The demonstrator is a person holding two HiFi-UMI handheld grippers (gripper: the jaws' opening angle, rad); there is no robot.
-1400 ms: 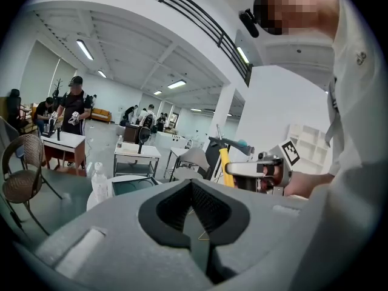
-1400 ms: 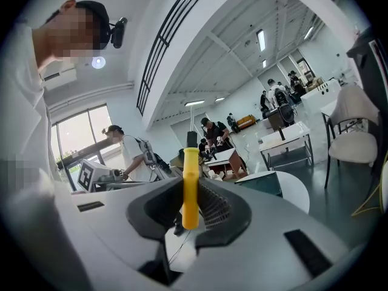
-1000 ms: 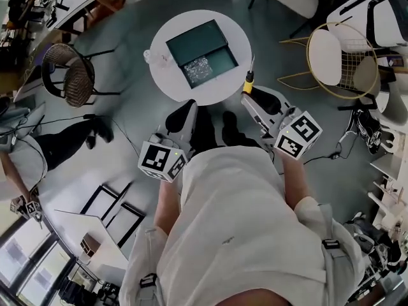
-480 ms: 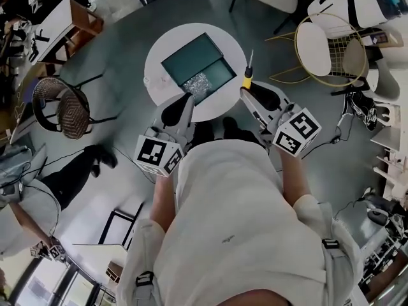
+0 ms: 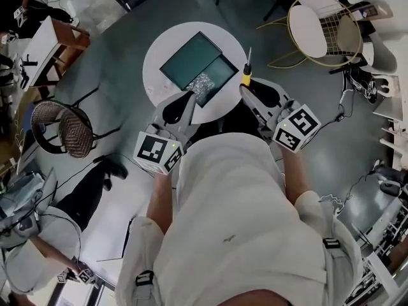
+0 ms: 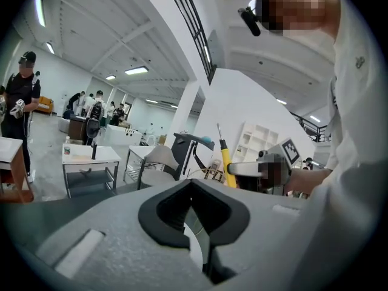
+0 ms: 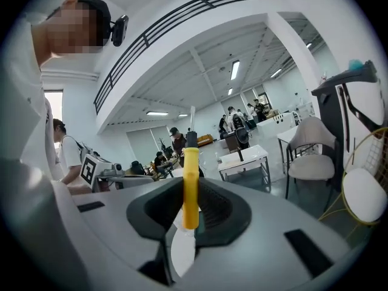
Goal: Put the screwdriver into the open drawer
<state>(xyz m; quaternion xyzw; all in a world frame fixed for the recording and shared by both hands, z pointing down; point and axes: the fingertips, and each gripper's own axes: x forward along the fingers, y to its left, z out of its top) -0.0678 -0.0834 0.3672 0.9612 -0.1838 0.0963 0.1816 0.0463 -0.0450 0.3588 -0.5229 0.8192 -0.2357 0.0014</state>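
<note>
- Over the right rim of a round white table (image 5: 159, 43): right gripper (image 5: 246, 89) clamped on the yellow handle of the screwdriver (image 5: 247, 75), thin metal shaft pointing up and away from the person.
- In the right gripper view: handle pinched upright between both pads, its butt end poking just below the grip, black collar and shaft rising above.
- Left gripper (image 5: 185, 101) closed with nothing between its jaws, hovering at the near edge of the table, just short of the open drawer (image 5: 215, 72).
- Drawer pulled out of a dark green box (image 5: 190, 51), with a glittering heap of small parts (image 5: 201, 81) on its left side, too fine to identify, and bare floor on its right.
- Screwdriver held in the air, near the drawer's right corner but not yet above it.
- Judged light, hard and fully rigid: no flex to allow for, nothing fragile about it.
- Smooth, rounded plastic handle, so probably slippery and apt to pivot between the pads under a loose squeeze.
- Best taken on the thick handle, as here, where most of the weight likely sits; shaft too thin and slick for a sure grip.
- Probably prone to rolling once released, so better tipped flat and set low on the bare side of the drawer than dropped from a height.
</note>
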